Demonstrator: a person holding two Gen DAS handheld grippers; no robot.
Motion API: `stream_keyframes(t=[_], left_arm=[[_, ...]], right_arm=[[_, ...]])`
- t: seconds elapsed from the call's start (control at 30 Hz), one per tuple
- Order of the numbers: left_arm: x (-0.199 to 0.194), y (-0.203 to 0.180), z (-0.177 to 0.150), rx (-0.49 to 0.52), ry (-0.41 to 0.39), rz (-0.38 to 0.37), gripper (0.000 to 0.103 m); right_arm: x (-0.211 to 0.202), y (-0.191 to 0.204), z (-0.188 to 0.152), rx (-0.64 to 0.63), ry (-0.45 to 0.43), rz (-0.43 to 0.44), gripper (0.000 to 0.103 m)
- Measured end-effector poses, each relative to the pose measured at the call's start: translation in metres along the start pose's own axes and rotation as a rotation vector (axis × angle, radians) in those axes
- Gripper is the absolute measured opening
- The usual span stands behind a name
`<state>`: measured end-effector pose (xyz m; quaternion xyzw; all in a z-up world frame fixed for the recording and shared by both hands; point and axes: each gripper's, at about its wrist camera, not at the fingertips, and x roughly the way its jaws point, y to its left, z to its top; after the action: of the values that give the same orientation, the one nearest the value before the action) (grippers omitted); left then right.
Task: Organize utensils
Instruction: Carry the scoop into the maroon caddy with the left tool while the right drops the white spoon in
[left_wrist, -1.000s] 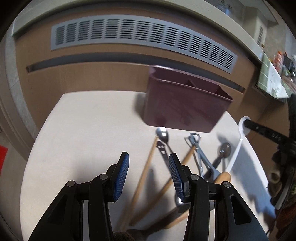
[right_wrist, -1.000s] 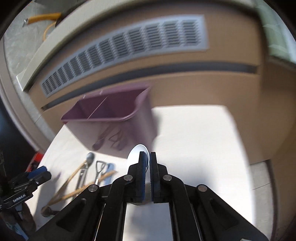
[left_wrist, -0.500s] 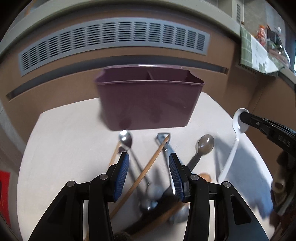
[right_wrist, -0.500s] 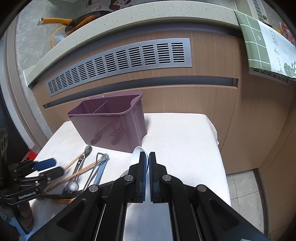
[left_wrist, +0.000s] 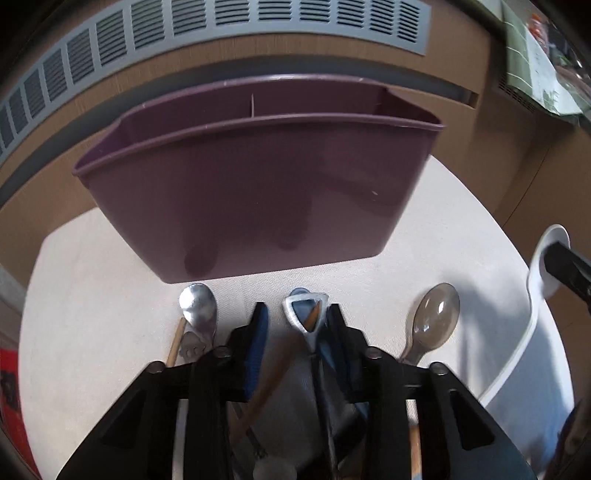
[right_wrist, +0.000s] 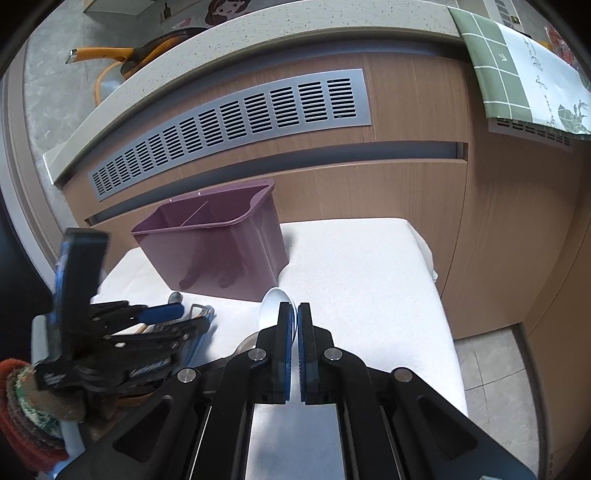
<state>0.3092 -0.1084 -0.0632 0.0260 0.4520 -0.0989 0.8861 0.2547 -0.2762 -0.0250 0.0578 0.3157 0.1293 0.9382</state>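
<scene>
1. My left claw (left_wrist: 297, 325) is down low over the pile of utensils on the bench (left_wrist: 436, 229), right in front of the purple caddy (left_wrist: 258, 192). Its jaws have just been closing, with a wooden chopstick (left_wrist: 275, 373) and the metal peeler (left_wrist: 306, 317) between them, but I can't tell if the pads actually press on anything.
2. The peeler's long axis runs away from me, and its triangular head points at the caddy.
3. A silver spoon (left_wrist: 197, 304) lies just left of that claw, and a smoky plastic spoon (left_wrist: 436, 317) lies to the right. Both bowls point toward the caddy, with the handles back toward me.
4. My right claw (right_wrist: 295, 339) is clamped tight on a white spoon (right_wrist: 273, 306), with the bowl sticking out ahead, aimed at the caddy's near corner.
5. The caddy stands upright at the back of the bench, with a divider inside.
</scene>
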Motion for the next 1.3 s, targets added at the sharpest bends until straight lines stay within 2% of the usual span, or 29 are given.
stream_keyframes(t=[0.13,0.27,0.47,0.77,0.83,0.93,1.1,1.2,1.3], left_arm=[[-0.013,0.008,-0.001,-0.036,-0.055,-0.066,0.023],[-0.056,0.021,-0.011,-0.058,-0.169,-0.098,0.023],[-0.113,0.039,-0.022,-0.056,-0.295,-0.076,0.023],[-0.151,0.055,-0.025,-0.078,-0.39,-0.063,0.023],[-0.165,0.06,-0.015,-0.088,-0.431,-0.067,0.023],[-0.2,0.067,0.02,-0.081,-0.525,-0.075,0.023],[-0.245,0.088,0.079,-0.1,-0.631,-0.086,0.023],[-0.245,0.098,0.098,-0.108,-0.668,-0.064,0.023],[-0.226,0.104,0.11,-0.111,-0.652,-0.074,0.023]], right_arm=[[0.001,0.002,0.002,0.002,-0.001,0.002,0.003],[-0.007,0.009,0.006,-0.024,-0.034,-0.004,0.003],[-0.023,0.023,0.016,-0.062,-0.07,0.022,0.002],[-0.037,0.048,0.028,-0.128,-0.095,0.006,0.002],[-0.041,0.053,0.032,-0.14,-0.109,-0.002,0.002],[-0.047,0.061,0.052,-0.164,-0.147,-0.019,0.002],[-0.088,0.093,0.133,-0.271,-0.384,-0.065,0.002],[-0.087,0.104,0.165,-0.289,-0.443,-0.081,0.002],[-0.06,0.109,0.179,-0.305,-0.458,-0.109,0.002]])
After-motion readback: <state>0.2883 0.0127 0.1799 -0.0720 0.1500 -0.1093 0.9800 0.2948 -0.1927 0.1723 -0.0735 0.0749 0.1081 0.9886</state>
